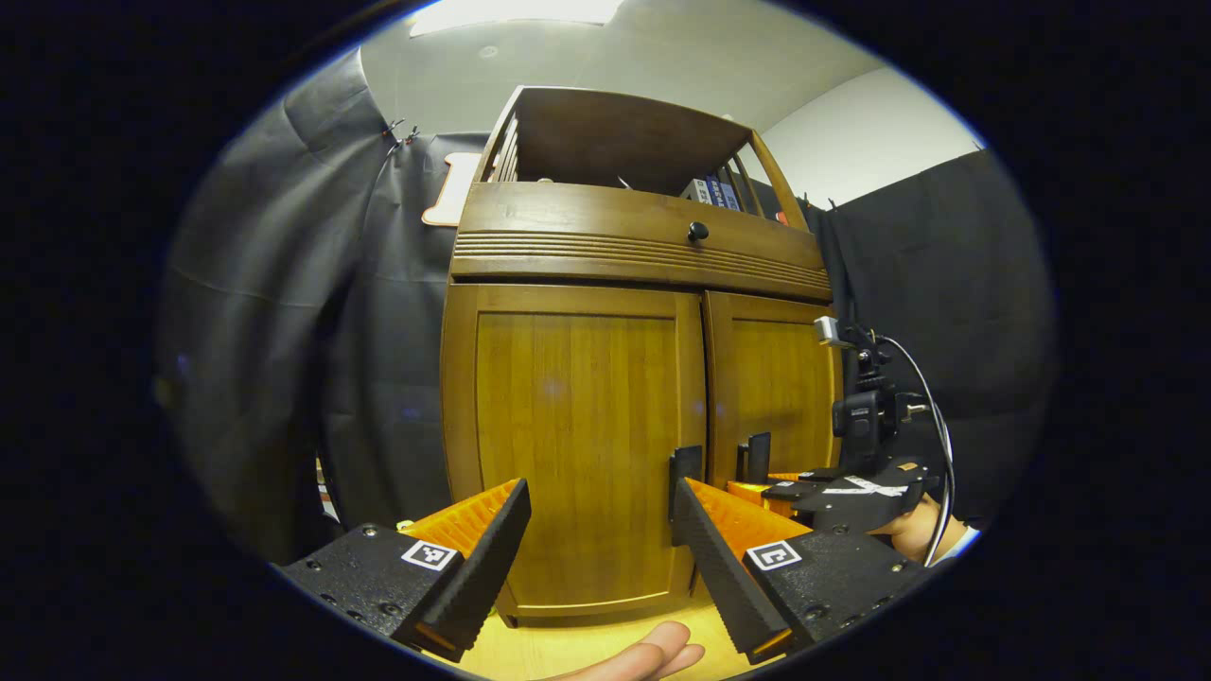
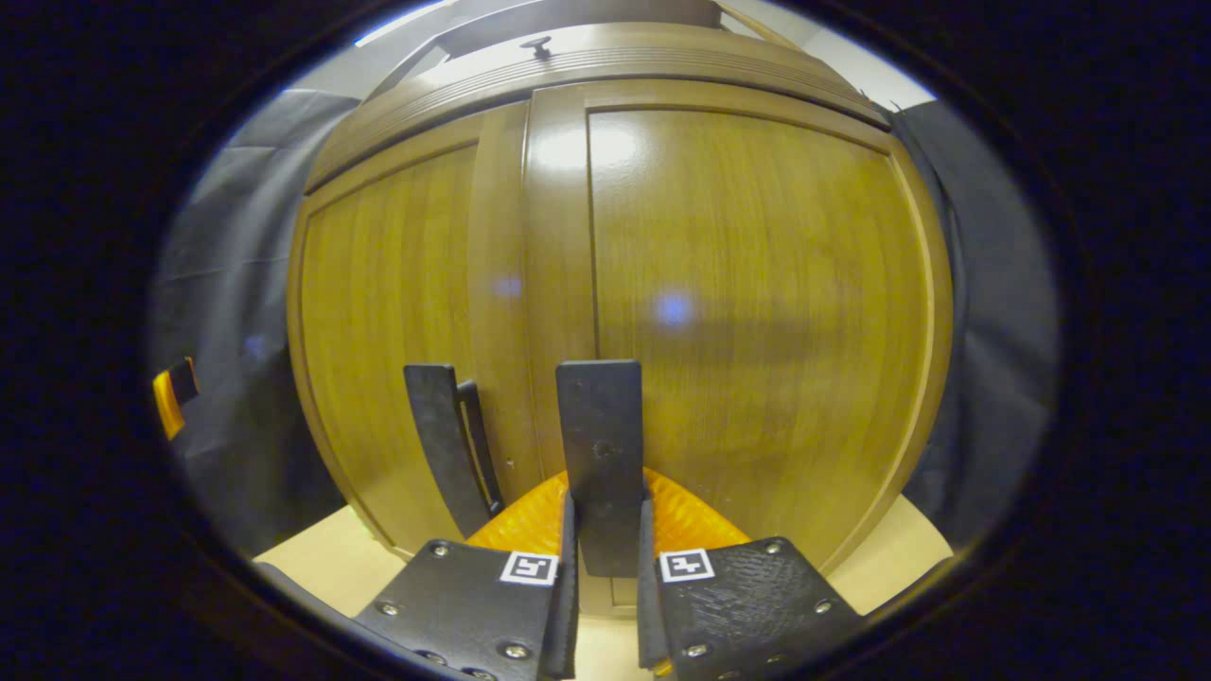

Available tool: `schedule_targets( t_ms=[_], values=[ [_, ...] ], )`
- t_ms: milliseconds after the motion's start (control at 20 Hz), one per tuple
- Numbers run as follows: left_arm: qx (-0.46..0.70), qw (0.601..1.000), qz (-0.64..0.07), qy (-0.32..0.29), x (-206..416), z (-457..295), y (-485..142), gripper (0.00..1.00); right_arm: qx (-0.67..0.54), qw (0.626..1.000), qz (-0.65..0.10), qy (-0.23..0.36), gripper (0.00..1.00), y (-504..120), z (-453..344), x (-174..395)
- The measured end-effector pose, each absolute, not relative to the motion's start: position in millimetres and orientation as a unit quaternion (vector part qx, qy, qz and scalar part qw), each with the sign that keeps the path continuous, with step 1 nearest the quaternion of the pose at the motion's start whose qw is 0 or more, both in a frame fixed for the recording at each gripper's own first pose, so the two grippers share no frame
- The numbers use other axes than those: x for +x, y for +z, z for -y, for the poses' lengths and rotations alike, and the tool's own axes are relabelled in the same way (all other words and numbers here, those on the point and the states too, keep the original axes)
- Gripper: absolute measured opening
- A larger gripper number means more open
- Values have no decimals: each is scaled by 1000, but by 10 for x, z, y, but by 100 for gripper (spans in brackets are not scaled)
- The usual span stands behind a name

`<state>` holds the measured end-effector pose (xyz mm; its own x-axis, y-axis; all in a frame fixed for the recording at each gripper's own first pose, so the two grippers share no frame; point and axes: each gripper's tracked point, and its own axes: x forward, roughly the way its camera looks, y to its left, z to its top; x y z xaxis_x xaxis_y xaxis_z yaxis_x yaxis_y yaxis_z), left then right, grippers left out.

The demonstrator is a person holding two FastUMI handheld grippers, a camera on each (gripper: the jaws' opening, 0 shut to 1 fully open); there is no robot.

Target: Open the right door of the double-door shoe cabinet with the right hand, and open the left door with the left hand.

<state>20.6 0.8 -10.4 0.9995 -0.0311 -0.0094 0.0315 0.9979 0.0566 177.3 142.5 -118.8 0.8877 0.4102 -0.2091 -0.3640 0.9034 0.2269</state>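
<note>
Both fingers of the right gripper [image 2: 605,567] are pressed on the right handle [image 2: 600,445], a flat dark pull at the inner edge of the right door [image 2: 757,312]; the jaws are narrowed onto it. That door is seen shut, flush with the left door [image 2: 397,312]. The pull is best drawn straight back at first, then swung outward in an arc about the hinge at the door's outer edge, so that the handle is not twisted out of the grip. The clamp is judged firm enough if the pull is kept seated deep between the pads.

From farther off, the left gripper [image 1: 601,553] is held wide and empty, apart from the cabinet [image 1: 643,284]. The left handle [image 1: 685,468] is seen just above its right finger. It is best lined up on that handle while the right door is swung clear.
</note>
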Motion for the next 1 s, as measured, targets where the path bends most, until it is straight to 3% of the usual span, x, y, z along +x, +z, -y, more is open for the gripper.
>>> schedule_targets(
  t_ms=[200, 300, 550, 600, 950, 1000],
  values=[
    [29, 999, -3, -22, 195, 6, -99, 96, 100, 960, -124, 231, 25, -1157, -1308, 1576],
    [34, 999, 1, -21, 198, -1, -83, 92, 95, 958, -124, 241, 25, -1140, -1238, 1493],
    [33, 999, 6, -26, 198, 19, -83, 96, 112, 953, -120, 254, 25, -1127, -1100, 1318],
    [33, 999, 7, -30, 194, 18, -84, 92, 114, 952, -119, 257, 25, -1105, -1058, 1275],
    [37, 999, 5, -32, 179, 22, -89, 95, 118, 946, -119, 277, 25, -1108, -798, 1017],
    [37, 999, 5, -32, 185, 21, -93, 92, 117, 946, -119, 277, 25, -1105, -768, 999]
  ],
)
